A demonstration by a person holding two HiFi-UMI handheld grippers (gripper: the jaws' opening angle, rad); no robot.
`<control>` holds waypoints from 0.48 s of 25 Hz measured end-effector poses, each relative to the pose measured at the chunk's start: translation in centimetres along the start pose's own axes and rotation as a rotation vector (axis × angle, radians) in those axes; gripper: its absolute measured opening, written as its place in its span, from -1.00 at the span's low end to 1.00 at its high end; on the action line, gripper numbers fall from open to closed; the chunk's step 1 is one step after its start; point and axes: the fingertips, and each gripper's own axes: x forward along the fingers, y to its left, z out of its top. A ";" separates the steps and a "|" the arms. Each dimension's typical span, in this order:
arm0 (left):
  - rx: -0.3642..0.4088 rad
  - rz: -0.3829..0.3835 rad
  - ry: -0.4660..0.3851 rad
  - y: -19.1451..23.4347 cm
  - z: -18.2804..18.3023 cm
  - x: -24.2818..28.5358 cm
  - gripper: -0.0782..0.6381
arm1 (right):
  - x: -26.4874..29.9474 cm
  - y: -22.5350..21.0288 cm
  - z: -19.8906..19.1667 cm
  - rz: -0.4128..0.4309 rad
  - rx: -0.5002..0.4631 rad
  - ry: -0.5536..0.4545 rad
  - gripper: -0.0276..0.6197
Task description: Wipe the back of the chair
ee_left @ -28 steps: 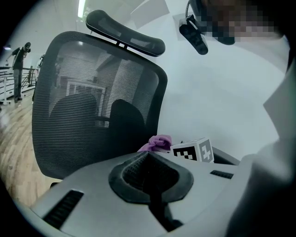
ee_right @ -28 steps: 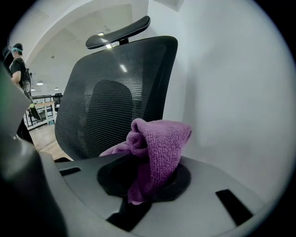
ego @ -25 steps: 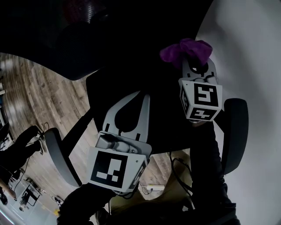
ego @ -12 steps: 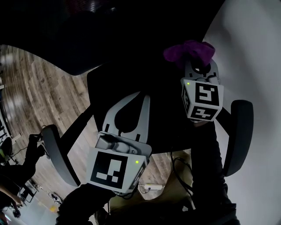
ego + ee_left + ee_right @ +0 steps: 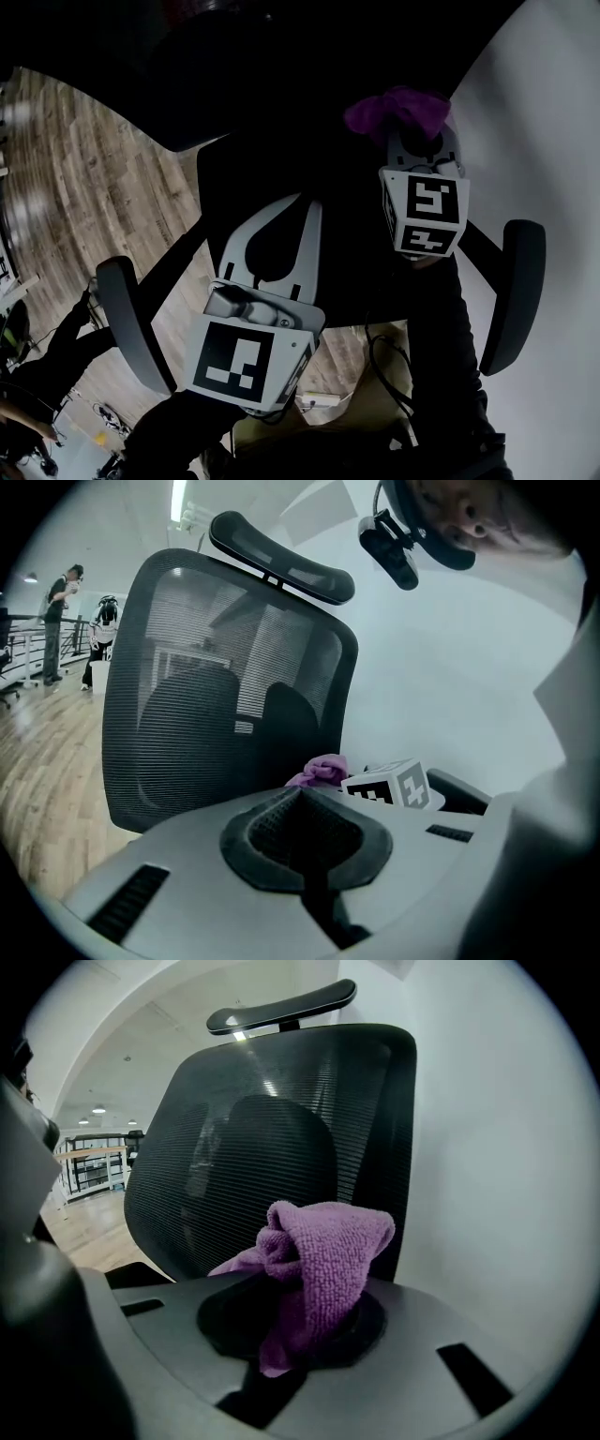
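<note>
Chair [image 5: 262, 1119] swung a touch; our right gripper [image 5: 300, 1321] jaws clamp cloth [image 5: 323, 1241] by its back, left gripper [image 5: 305, 836] jaws closed, empty

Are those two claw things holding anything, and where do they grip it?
The right gripper pinches a purple cloth by its bunched lower part; the rest puffs up above the jaws. The left gripper is shut on nothing.
</note>
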 end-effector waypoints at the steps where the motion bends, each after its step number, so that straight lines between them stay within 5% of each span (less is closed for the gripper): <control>1: -0.002 0.006 -0.003 0.3 0.0 -0.2 -0.78 | 0.1 0.4 0.1 0.006 -0.003 -0.001 -0.71; 12: -0.096 0.068 -0.016 3.1 0.1 -2.7 -0.78 | 1.1 4.9 1.8 0.074 -0.045 -0.006 -0.71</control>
